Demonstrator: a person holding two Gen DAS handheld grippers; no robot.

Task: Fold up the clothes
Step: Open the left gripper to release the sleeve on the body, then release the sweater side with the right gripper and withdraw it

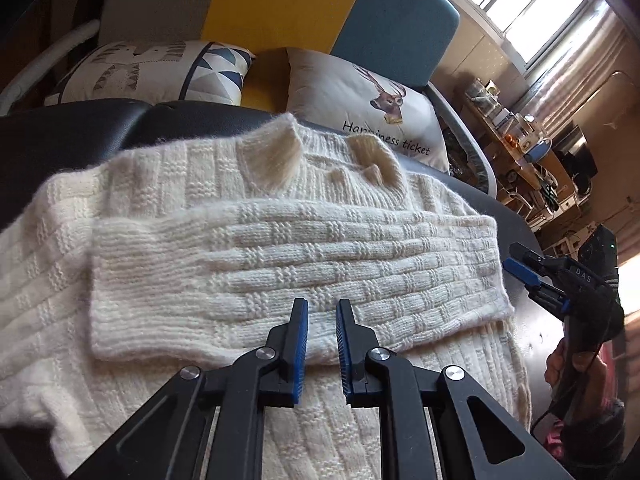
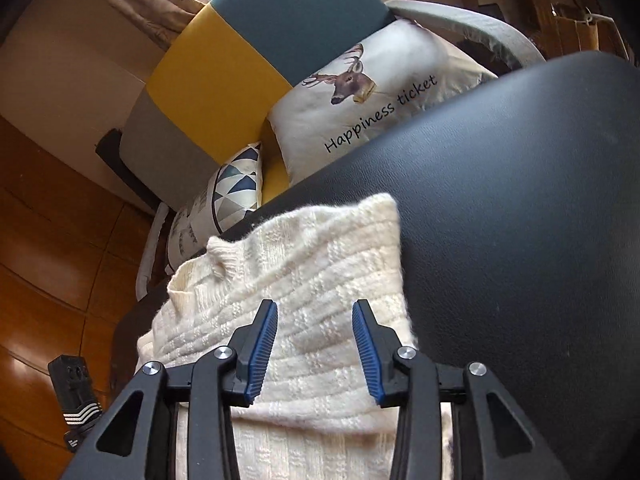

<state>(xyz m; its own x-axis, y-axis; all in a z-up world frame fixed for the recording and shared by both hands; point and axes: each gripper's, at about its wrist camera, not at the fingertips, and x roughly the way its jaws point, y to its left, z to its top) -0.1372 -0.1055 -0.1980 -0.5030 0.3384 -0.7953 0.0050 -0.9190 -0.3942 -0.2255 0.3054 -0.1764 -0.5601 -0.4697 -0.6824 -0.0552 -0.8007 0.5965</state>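
With both the left gripper (image 1: 322, 320) and right gripper (image 2: 314, 320) apart and empty above the sweater (image 1: 200, 200) spread on the black bench (image 2: 520, 200), its folded sleeve (image 1: 280, 264) may slide off if snagged.

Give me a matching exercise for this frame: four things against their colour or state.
Things:
1. knit sweater
2. deer cushion
3. black padded surface
4. triangle cushion

Descriptions:
A. printed "Happiness ticket"
B. cream, one sleeve folded across its body
C. blue and grey geometric pattern
D. bare and glossy beside the sweater

Pairs: 1-B, 2-A, 3-D, 4-C
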